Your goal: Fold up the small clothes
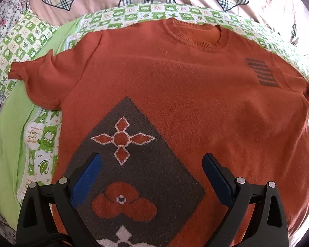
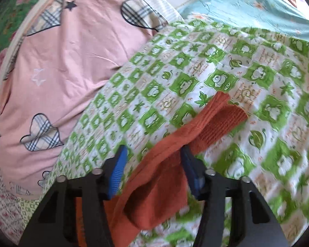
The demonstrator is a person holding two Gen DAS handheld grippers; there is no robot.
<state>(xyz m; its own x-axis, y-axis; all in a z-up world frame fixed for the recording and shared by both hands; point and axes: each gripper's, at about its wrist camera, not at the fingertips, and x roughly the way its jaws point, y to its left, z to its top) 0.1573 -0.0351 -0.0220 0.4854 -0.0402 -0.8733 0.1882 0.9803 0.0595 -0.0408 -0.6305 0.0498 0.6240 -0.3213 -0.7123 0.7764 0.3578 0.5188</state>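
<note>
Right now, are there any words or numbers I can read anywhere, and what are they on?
None can be read.
Green checked bedsheet: small script in the white squares, too small and blurred.
Orange sweater: only grey stripes and flower patterns, no words.
Pink duvet: only hearts and stars.

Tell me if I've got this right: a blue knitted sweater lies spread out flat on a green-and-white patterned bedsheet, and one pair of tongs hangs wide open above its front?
Nearly. The sweater is rust orange, not blue; only the tongs' pads are blue. The left wrist view shows it spread flat on the green-and-white bedsheet, with the left tongs wide open above its grey patterned front.
</note>
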